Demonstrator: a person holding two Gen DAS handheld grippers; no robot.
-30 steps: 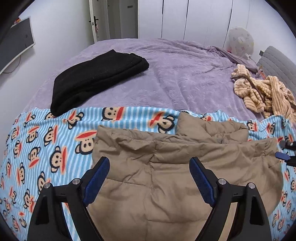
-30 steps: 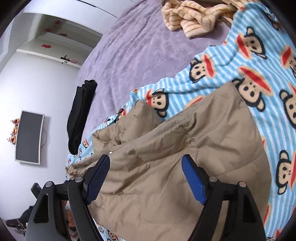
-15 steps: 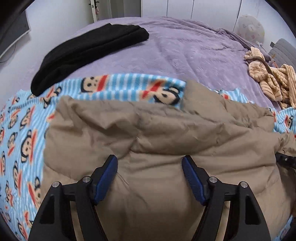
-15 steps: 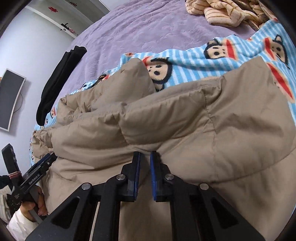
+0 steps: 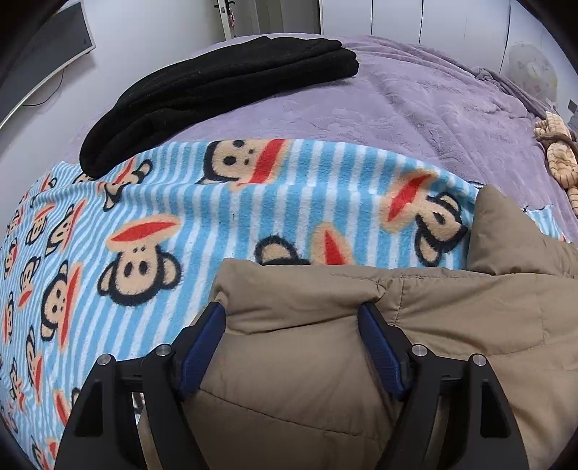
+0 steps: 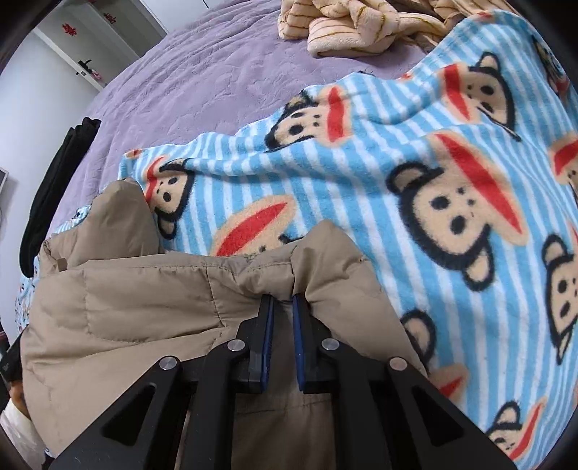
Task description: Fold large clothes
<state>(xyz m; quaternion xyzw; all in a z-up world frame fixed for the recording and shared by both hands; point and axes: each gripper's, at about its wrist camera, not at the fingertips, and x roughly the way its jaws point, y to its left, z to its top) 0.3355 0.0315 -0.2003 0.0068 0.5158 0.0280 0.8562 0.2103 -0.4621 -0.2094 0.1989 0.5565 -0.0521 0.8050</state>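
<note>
A tan puffer jacket [image 5: 451, 325] lies on a blue striped monkey-print blanket [image 5: 180, 202] on the bed. My left gripper [image 5: 290, 311] straddles the jacket's padded left corner. That puffy fold fills the gap and touches both blue pads while the jaws are opening a little. In the right wrist view, my right gripper [image 6: 281, 302] is shut on a pinch of the jacket [image 6: 126, 296] at its right corner, the fabric bunched above the pads. The blanket [image 6: 397, 162] spreads beyond it.
A folded black garment [image 5: 216, 83] lies on the purple bedspread [image 5: 415, 101] at the far left. A beige striped garment [image 6: 361, 25] is heaped at the far right. A dark screen [image 5: 47, 43] hangs on the left wall.
Both grippers have sunk onto the jacket's far edge. The right jaws went from wide open to shut on the fabric. The left gripper moved to the left corner and narrowed around it.
</note>
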